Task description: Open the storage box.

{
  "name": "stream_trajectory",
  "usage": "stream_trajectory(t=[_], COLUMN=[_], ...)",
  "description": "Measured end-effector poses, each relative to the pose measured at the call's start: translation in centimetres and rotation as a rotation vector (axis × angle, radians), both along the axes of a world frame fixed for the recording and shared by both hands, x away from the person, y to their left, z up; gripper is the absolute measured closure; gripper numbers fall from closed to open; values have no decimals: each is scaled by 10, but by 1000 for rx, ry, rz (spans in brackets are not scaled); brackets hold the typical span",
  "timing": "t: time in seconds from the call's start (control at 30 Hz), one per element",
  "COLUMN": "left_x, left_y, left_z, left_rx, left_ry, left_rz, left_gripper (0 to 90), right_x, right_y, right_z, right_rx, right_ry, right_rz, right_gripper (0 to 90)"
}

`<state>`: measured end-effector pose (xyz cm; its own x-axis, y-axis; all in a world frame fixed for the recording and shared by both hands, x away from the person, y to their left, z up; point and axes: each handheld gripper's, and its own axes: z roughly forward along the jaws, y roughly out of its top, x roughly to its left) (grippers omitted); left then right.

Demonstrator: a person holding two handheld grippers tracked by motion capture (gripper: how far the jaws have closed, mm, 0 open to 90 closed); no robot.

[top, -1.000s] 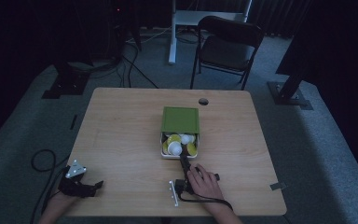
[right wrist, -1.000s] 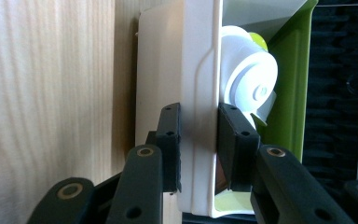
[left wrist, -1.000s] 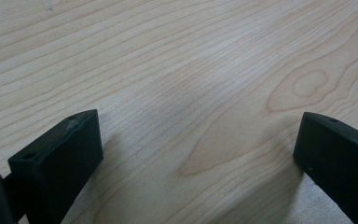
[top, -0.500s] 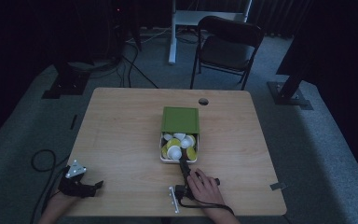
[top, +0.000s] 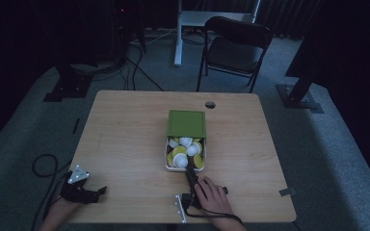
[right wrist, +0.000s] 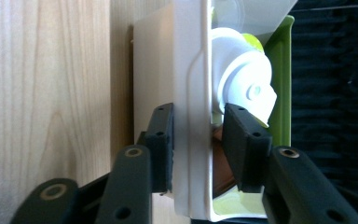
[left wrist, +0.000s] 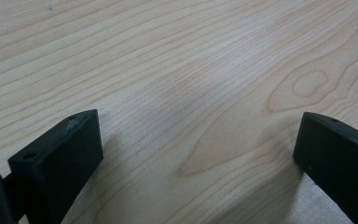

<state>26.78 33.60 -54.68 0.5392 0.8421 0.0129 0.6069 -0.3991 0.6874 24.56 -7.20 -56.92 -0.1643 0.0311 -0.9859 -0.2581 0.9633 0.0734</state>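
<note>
While my right gripper (right wrist: 200, 144) straddles the near wall of the white tray (right wrist: 193, 70), its jaws have just been opening, one outside, one inside by a white cup (right wrist: 242, 84). Tray sits mid-table (top: 125, 144), against the green box (top: 187, 123). Left gripper (left wrist: 196, 154): jaws wide, empty, over bare wood.

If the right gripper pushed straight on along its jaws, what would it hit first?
Probably the white cup inside the white tray: the right gripper straddles the tray's near wall, and that cup lies just ahead of one jaw.
</note>
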Motion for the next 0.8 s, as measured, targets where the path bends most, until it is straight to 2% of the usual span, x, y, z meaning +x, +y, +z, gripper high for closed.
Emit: stream_trajectory(t=[0.13,0.17,0.2,0.3,0.37,0.5,0.67,0.7,0.8], left_x=[0,0,0,0,0,0,0,0,0], left_y=[0,0,0,0,0,0,0,0,0], left_z=[0,0,0,0,0,0,0,0,0], left_rx=[0,0,0,0,0,0,0,0,0], left_ry=[0,0,0,0,0,0,0,0,0], left_rz=[0,0,0,0,0,0,0,0,0], left_gripper=[12,12,12,12,12,12,12,12,12], right_x=[-2,-3,-4,-4,-5,-8,-10,-10,-10], right_y=[-1,-1,-1,-2,-2,-2,-3,-3,-3], right_z=[1,1,1,0,0,0,-2,-3,-3], right_rx=[15,12,6,6,1,12,-19,-17,-12], right_ry=[19,17,23,41,32,47,34,34,37], right_rz=[10,16,18,21,28,36,52,50,48], right_gripper=[650,662,711,715,716,717,717,712,612])
